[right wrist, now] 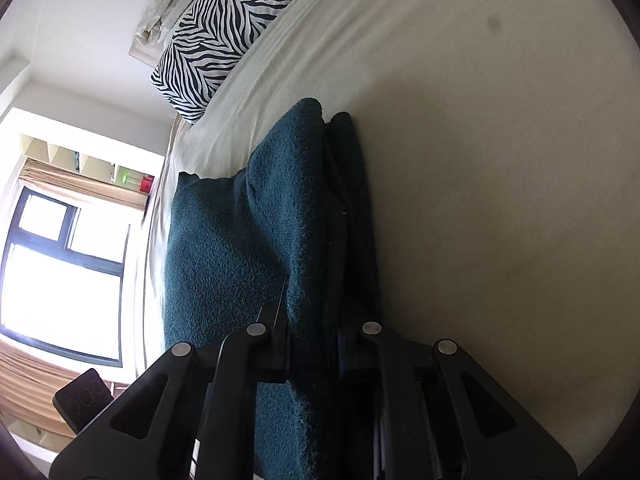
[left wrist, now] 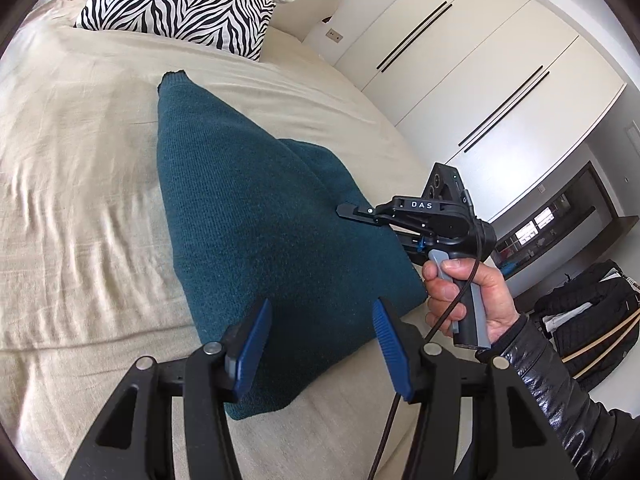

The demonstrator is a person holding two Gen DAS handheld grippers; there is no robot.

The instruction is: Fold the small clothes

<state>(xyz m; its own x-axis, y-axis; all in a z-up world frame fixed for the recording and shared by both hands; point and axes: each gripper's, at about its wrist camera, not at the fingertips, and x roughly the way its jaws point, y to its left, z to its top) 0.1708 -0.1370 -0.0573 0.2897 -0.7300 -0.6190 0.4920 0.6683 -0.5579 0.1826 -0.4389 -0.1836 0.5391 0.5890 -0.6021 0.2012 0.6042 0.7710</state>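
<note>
Two blue pads stand well apart at the bottom of the left wrist view: the left claw (left wrist: 322, 350) is wide open and holds nothing, hovering just over the near end of a teal knitted garment (left wrist: 256, 216). That garment lies on the beige bed (left wrist: 80, 184), running from the lower centre of the frame up toward the middle, where it narrows to a point. At centre right of the same view a hand (left wrist: 464, 300) in a shiny black sleeve grips the handle of the right claw (left wrist: 346, 211), whose black tip rests at the garment's right edge.

From the right wrist view, low in the frame, the right claw (right wrist: 314, 350) is pinched tight on a bunched fold of the teal garment (right wrist: 224, 256); the cloth fills the gap between the fingers and rises as a ridge up the centre of the picture, while a flatter part spreads to the left on the bed sheet (right wrist: 480, 160).

Farther off, a zebra-striped pillow (left wrist: 180, 4) sits at the upper left of the left wrist view, with rumpled pale bedding behind it. White wardrobe doors (left wrist: 480, 80) with long dark handles fill the upper right. A bright window (right wrist: 60, 280) shows at the left edge of the right wrist view.
</note>
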